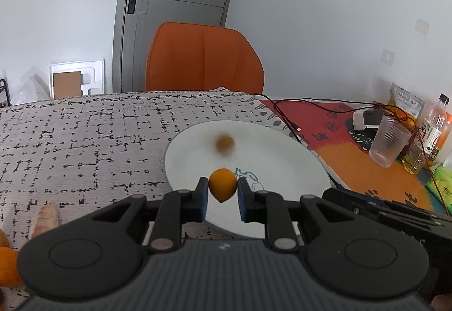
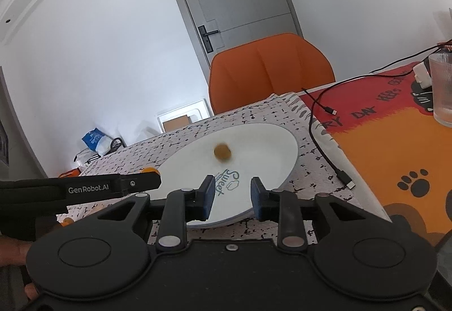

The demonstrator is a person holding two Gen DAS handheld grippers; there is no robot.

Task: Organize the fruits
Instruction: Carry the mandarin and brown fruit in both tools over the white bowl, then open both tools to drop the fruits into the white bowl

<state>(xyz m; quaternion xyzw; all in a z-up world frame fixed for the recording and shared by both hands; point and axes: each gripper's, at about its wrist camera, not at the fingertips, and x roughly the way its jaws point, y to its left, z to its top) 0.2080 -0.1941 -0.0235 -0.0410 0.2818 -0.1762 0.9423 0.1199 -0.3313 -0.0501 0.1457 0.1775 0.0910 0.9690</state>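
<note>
My left gripper [image 1: 223, 195] is shut on a small orange kumquat [image 1: 223, 184] and holds it above the near edge of a white plate [image 1: 282, 167]. A second small orange fruit [image 1: 225, 143], blurred, is over the middle of the plate; it also shows in the right wrist view [image 2: 222, 152]. My right gripper [image 2: 231, 198] is open and empty above the near edge of the same plate [image 2: 268, 147]. The left gripper's arm [image 2: 84, 188] reaches in from the left there. More orange fruit [image 1: 7, 265] lies at the lower left on the cloth.
A patterned grey cloth [image 1: 84, 136] covers the table. An orange chair [image 1: 203, 56] stands behind it. To the right, on an orange-red mat [image 2: 395, 141], are a ribbed glass [image 1: 388, 141], bottles [image 1: 436, 124], a charger with cables [image 2: 330, 147], and a bread-like item [image 1: 45, 219] at left.
</note>
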